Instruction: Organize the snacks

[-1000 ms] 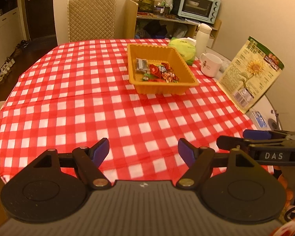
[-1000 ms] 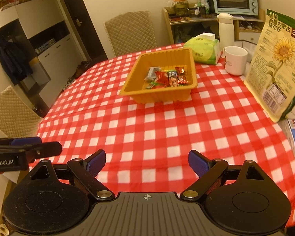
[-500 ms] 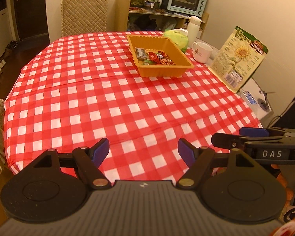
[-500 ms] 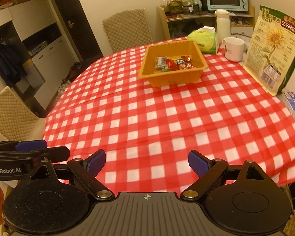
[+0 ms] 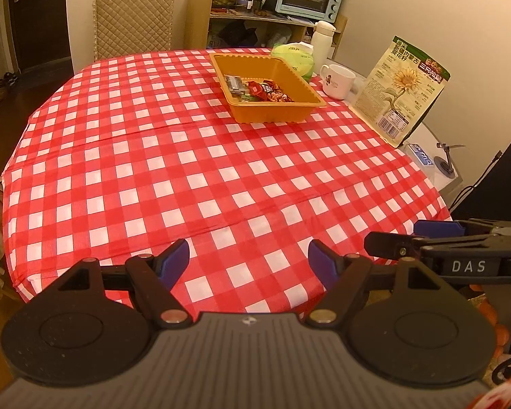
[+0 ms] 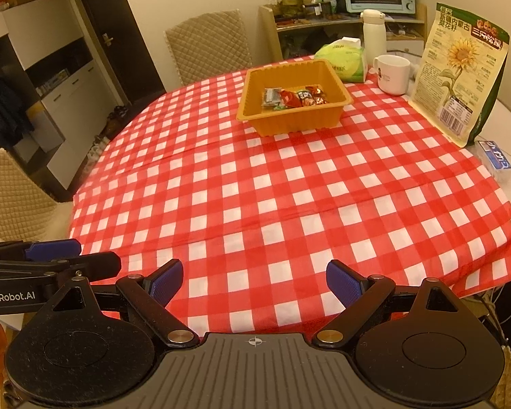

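Observation:
An orange tray [image 5: 310, 105] [image 6: 255, 85] stands at the far side of the red-checked table and holds several small wrapped snacks [image 5: 262, 90] [image 6: 293, 97]. My left gripper [image 5: 248, 262] is open and empty, above the near table edge, far from the tray. My right gripper [image 6: 253, 281] is open and empty, also at the near edge. Each gripper shows at the side of the other's view: the right one in the left wrist view [image 5: 426, 238], the left one in the right wrist view [image 6: 51, 255].
A sunflower-seed bag [image 5: 402, 92] [image 6: 456, 71] stands at the right edge. A white mug [image 5: 337, 80] [image 6: 391, 73], a green tissue pack [image 5: 294, 58] [image 6: 344, 58] and a white flask [image 6: 374, 32] stand behind the tray. Padded chairs [image 5: 133, 20] [image 6: 3, 191] surround the table.
Both grippers have drawn back from the tray toward the near table edge; the tray looks smaller and farther. Both stay open and empty.

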A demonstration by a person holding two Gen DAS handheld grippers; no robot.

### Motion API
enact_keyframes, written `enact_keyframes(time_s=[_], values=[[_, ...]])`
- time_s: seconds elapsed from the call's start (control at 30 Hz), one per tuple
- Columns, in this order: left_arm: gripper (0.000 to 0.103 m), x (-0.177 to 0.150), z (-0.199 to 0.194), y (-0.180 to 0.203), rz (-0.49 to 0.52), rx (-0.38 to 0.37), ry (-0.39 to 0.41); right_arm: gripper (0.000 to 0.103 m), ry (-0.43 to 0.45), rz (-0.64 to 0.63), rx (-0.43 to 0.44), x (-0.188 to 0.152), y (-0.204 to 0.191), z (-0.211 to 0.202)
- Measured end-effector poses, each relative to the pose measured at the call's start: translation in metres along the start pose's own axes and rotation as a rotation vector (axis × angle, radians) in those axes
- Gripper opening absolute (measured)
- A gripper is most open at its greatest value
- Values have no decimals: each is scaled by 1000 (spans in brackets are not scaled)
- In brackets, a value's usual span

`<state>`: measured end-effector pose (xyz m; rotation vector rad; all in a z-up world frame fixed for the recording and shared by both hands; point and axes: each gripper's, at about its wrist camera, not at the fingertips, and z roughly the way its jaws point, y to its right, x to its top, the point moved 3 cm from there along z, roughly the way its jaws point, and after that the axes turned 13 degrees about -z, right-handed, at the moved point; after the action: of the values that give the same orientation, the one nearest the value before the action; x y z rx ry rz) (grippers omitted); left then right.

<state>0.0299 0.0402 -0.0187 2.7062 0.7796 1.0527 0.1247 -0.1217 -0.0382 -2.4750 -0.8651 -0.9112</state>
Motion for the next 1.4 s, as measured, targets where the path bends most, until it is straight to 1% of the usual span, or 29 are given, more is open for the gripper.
enact_keyframes(time_s=[1.4], values=[[75, 5, 7, 0, 0, -8, 0, 90, -13, -11, -6, 3, -4, 4]])
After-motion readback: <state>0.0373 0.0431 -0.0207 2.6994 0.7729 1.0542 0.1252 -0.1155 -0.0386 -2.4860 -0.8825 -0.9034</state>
